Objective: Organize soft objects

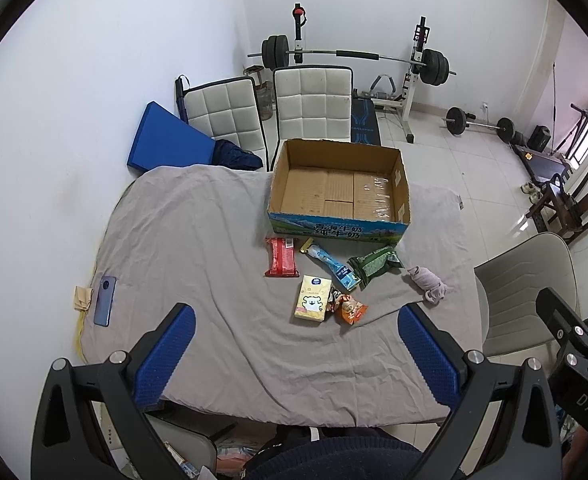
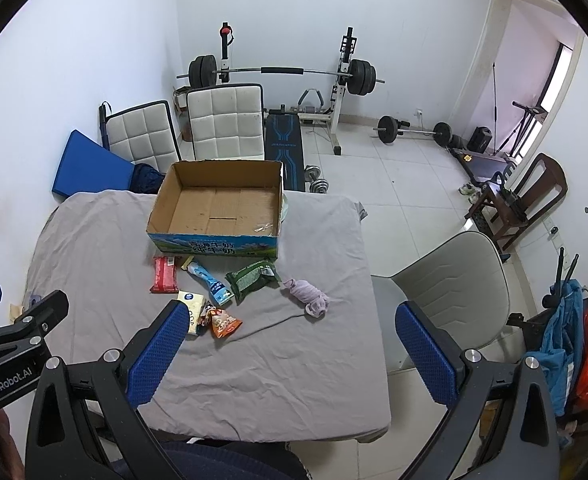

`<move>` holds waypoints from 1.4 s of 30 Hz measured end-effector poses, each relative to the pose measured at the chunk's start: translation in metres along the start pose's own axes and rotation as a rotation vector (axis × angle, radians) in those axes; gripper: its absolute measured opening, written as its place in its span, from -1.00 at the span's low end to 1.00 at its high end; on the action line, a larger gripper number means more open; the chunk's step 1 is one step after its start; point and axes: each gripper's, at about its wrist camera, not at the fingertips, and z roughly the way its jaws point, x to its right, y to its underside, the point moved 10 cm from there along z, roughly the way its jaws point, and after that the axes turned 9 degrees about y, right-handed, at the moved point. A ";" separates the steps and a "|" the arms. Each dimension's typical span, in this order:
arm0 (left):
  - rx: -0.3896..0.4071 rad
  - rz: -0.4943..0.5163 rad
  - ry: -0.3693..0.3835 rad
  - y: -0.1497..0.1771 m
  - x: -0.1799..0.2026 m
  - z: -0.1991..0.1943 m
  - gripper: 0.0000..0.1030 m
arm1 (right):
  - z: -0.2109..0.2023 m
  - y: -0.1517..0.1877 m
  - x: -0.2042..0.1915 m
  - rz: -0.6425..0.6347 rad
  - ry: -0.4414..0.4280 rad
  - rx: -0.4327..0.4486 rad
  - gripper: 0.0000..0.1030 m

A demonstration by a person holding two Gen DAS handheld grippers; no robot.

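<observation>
An open cardboard box [image 1: 400, 196] [image 2: 162, 204] stands empty at the far side of the grey-clothed table [image 1: 198, 248] [image 2: 294, 360]. In front of it lie a red packet [image 1: 280, 257] [image 2: 163, 275], a blue tube packet [image 1: 334, 265] [image 2: 210, 280], a green packet [image 1: 374, 265] [image 2: 252, 276], a yellow tissue pack [image 1: 312, 296] [image 2: 193, 308], an orange snack bag [image 1: 350, 309] [image 2: 223, 322] and a lilac rolled cloth [image 1: 428, 282] [image 2: 309, 296]. My left gripper [image 1: 294, 344] and right gripper [image 2: 290, 344] are both open and empty, held above the table's near edge.
A blue phone [image 1: 104, 301] lies at the table's left edge. A grey chair [image 1: 526, 288] [image 2: 454, 288] stands at the right. Two white chairs [image 1: 312, 104] [image 2: 224, 122] stand behind the box. Weight bench and barbells [image 2: 278, 76] fill the far floor.
</observation>
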 end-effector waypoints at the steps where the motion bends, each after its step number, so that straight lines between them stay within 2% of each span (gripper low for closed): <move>1: 0.002 0.000 0.000 0.000 0.000 0.000 1.00 | -0.001 0.000 0.000 0.001 -0.002 0.003 1.00; 7: 0.009 0.001 0.006 0.001 -0.002 -0.004 1.00 | -0.013 0.001 -0.004 0.006 -0.004 0.023 1.00; 42: 0.029 -0.001 0.029 0.000 -0.015 -0.010 1.00 | -0.026 0.000 -0.008 0.014 -0.018 0.029 1.00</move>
